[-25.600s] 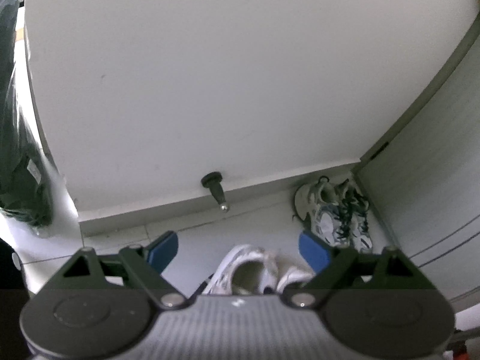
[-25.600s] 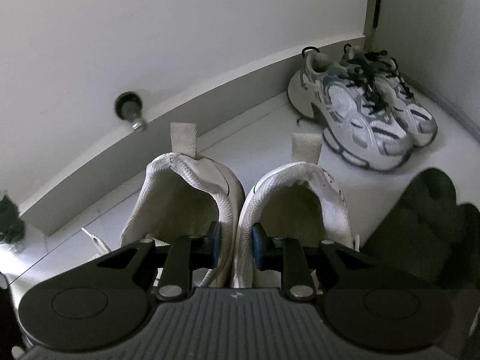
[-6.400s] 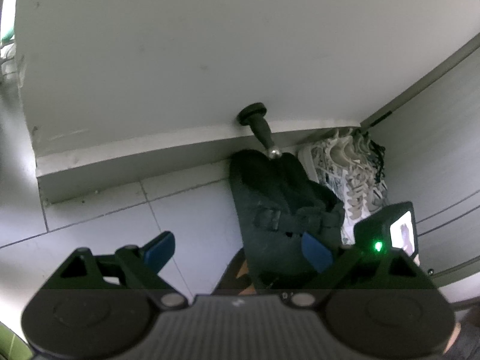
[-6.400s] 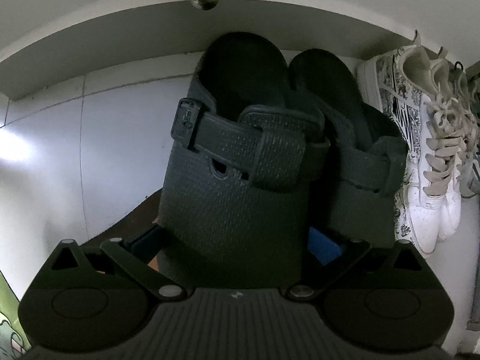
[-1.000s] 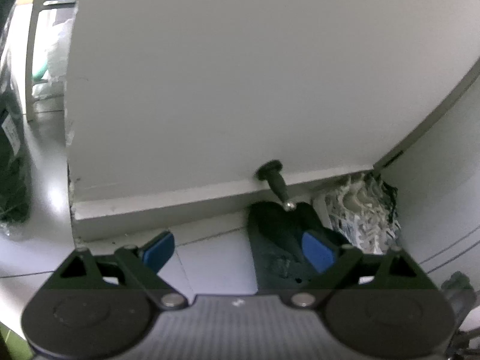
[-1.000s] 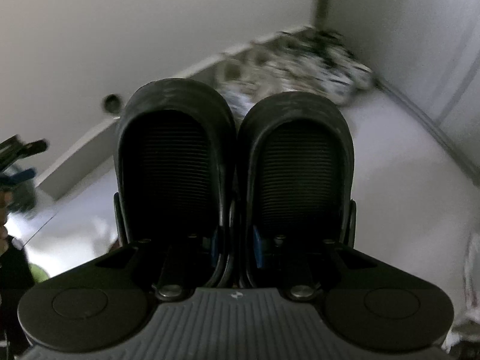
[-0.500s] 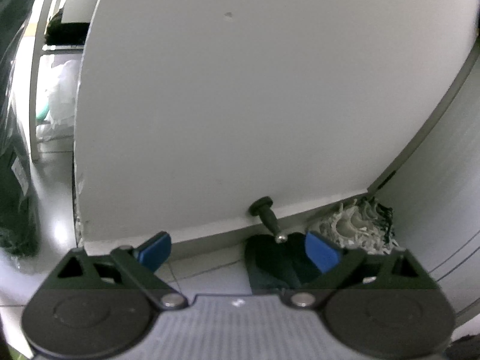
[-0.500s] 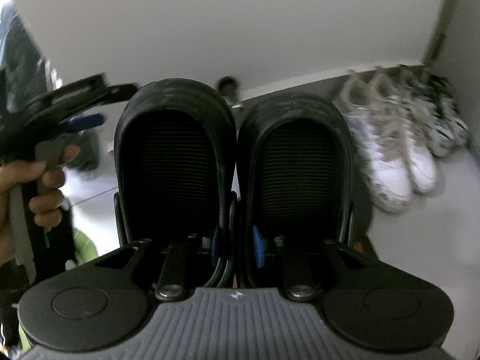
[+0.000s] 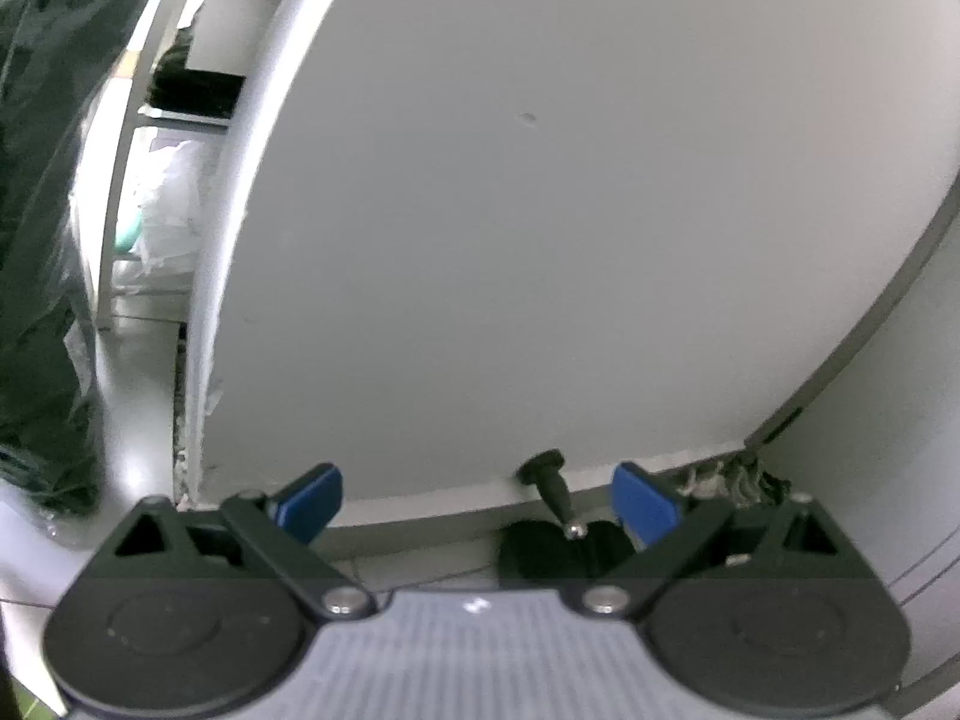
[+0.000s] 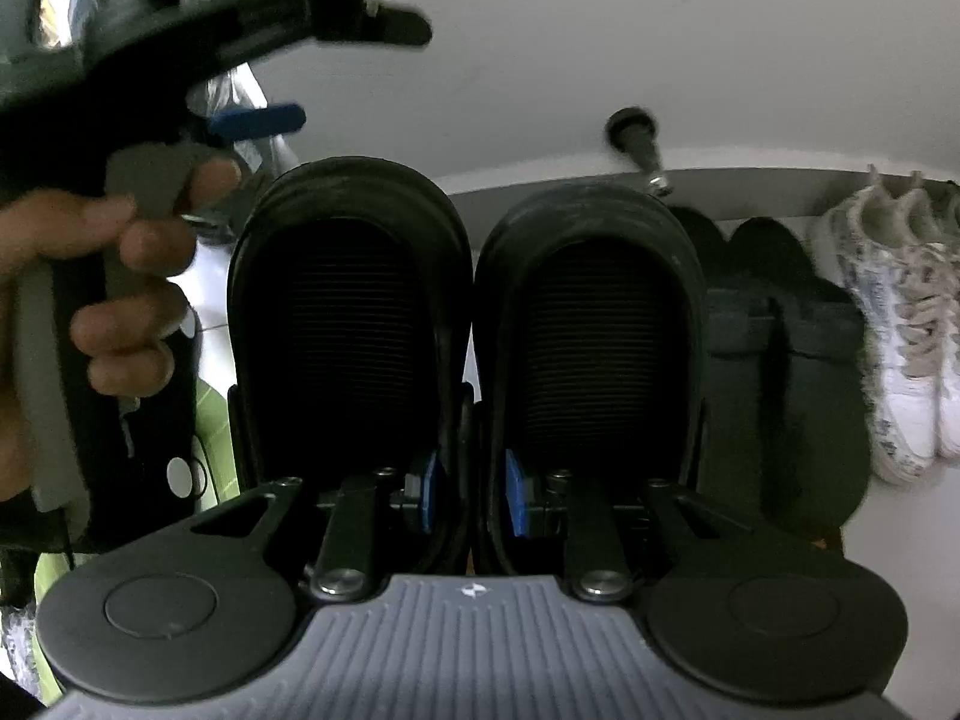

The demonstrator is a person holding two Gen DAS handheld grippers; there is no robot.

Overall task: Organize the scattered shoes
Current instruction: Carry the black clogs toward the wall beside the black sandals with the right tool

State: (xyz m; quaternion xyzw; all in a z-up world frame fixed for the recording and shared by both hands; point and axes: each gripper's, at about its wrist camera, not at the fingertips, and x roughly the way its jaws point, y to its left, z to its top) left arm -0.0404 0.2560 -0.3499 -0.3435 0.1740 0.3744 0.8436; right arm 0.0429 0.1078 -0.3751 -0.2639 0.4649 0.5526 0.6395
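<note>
now the right claw [image 10: 468, 489] pinches two black clogs [image 10: 354, 324] together, left claw [image 9: 477, 498] wide, two sandals [image 10: 774, 360], two sneakers [image 10: 900, 324] beyond.

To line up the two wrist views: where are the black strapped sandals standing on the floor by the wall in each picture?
Left wrist: black strapped sandals low centre, between the open blue pads.
Right wrist: right of centre, beside the white sneakers.
Shared landmark: black doorstop with metal tip just above them.

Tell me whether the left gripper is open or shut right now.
Open. The left gripper has its blue pads standing wide apart, with nothing between them, only the wall and door stop beyond.
</note>
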